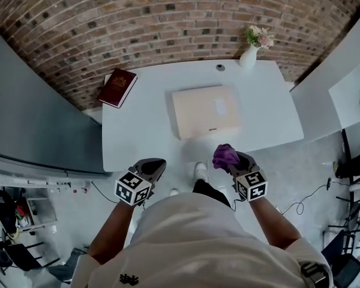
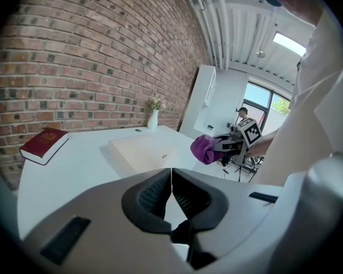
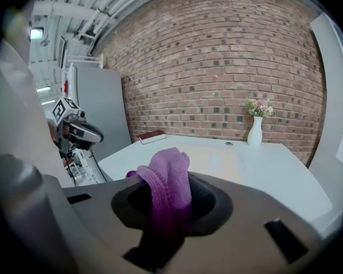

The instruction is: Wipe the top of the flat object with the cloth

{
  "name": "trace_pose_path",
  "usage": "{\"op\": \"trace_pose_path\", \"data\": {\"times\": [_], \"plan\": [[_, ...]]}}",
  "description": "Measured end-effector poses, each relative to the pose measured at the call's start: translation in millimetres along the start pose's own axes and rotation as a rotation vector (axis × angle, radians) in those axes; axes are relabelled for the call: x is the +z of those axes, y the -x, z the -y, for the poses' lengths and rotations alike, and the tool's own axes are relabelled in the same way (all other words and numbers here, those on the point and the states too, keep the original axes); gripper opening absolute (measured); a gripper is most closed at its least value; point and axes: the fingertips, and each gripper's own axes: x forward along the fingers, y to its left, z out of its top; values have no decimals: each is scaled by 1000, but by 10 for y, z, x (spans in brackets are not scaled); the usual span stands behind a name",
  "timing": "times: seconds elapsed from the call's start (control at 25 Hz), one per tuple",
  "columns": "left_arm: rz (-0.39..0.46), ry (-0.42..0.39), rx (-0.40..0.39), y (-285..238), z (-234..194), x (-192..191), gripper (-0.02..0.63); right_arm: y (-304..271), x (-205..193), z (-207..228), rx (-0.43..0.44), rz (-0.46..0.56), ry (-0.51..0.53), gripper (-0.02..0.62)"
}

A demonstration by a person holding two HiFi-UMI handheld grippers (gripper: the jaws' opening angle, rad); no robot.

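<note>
Brick walling backs our white tabletop, where the cream flat object lies in the middle, beyond both our grippers. At the near edge, our right gripper has its fingers clamped on the purple cloth, near the flat object but apart from it. Our left gripper holds nothing, its fingers together.

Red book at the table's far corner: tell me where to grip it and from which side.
Grip the red book across its thickness at the corner that seems to overhang the white table's left edge, coming in level from the left with the left tongs. It lies flat, so elsewhere the tabletop blocks a lower jaw.
</note>
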Motion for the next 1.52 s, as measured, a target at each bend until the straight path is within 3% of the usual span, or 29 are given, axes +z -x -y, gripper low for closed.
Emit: {"op": "trace_pose_path", "data": {"times": [0.6, 1.52], "plan": [[31, -3, -2, 486, 184, -375, 25, 171, -68, -747, 42, 6, 47, 120], [30, -22, -22, 648, 288, -507, 25, 234, -32, -1148, 82, -13, 104, 120]]}}
